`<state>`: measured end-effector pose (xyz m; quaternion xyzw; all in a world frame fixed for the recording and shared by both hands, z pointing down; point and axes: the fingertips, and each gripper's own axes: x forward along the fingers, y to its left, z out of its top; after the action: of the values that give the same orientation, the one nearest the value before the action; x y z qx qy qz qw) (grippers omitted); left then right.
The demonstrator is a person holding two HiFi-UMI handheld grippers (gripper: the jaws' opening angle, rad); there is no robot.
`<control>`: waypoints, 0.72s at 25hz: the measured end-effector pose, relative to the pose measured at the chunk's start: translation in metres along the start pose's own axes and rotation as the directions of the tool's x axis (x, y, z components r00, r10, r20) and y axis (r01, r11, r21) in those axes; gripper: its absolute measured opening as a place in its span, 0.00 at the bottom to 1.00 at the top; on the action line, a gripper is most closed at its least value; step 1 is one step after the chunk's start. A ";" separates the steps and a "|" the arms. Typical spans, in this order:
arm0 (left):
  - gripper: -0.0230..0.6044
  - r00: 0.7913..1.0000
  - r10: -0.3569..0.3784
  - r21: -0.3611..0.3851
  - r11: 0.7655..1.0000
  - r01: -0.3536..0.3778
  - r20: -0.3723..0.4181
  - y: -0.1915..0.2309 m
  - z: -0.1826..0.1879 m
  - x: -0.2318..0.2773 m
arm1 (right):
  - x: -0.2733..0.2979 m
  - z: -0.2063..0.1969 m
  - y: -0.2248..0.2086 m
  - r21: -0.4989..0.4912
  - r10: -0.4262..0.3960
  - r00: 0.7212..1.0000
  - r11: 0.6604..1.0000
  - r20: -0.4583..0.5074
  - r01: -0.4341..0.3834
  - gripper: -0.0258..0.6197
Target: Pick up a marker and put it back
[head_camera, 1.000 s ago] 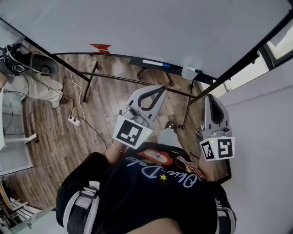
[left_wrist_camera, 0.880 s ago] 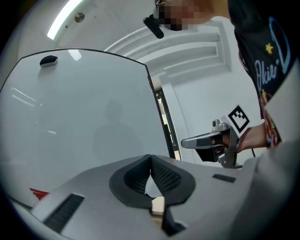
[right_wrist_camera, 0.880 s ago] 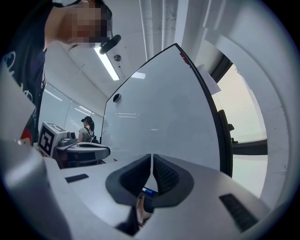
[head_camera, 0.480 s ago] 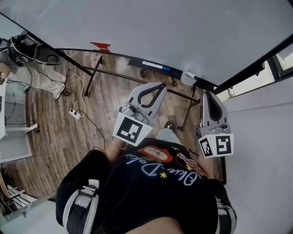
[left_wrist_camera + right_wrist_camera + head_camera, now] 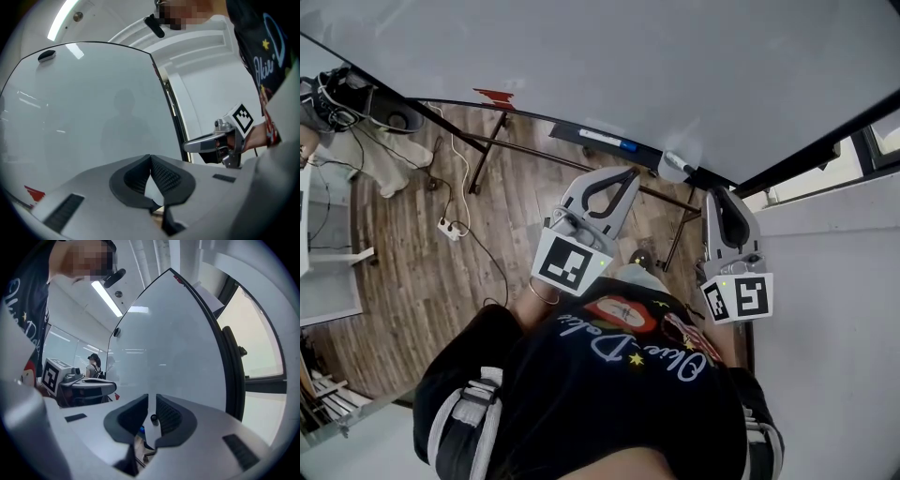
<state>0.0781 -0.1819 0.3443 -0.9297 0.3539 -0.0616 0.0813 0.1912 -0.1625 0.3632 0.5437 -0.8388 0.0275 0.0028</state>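
The whiteboard fills the upper part of the head view, standing upright in front of you, so both tools point level at its face. Along its lower edge runs the dark ledge, which is where pens are kept and where the task's thing lies.

Your left gripper hangs below the middle of that ledge. Its fingers meet at the tips with nothing between them, which suggests this hand is only standing by.

Your right gripper sits near the board's right-hand frame and below the ledge's end. Its fingers stand a little apart and have just been opening, most likely to make room for a pen barrel.

The white marker with its black cap lies at the right end of the ledge, near the right gripper but not touching it. In the right gripper view it shows through the gap, lined up ahead; the pads do not press on it.

A blue-ended marker rests further left on the ledge, closer to your idle hand.
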 end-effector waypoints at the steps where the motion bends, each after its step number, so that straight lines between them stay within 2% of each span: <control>1: 0.04 1.000 0.001 0.004 1.000 -0.001 -0.001 -0.001 -0.001 0.003 | 0.001 -0.003 -0.001 0.000 0.010 1.000 1.000 -0.008 -0.010 0.10; 6: 0.04 1.000 0.017 0.017 1.000 -0.017 -0.004 -0.001 -0.005 0.016 | 0.011 -0.018 -0.006 -0.001 0.056 0.997 0.998 -0.056 -0.056 0.15; 12: 0.04 1.000 -0.009 0.015 1.000 0.009 -0.004 0.002 -0.005 0.027 | 0.028 -0.032 -0.002 -0.026 0.083 0.990 0.996 -0.112 -0.086 0.19; 18: 0.04 0.999 -0.042 0.039 0.998 0.042 0.001 0.017 0.004 0.037 | 0.041 -0.041 -0.001 -0.033 0.045 0.984 0.998 -0.170 -0.052 0.21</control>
<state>0.0954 -0.2191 0.3390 -0.9353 0.3329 -0.0692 0.0982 0.1747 -0.1982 0.4053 0.5187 -0.8488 0.0579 0.0837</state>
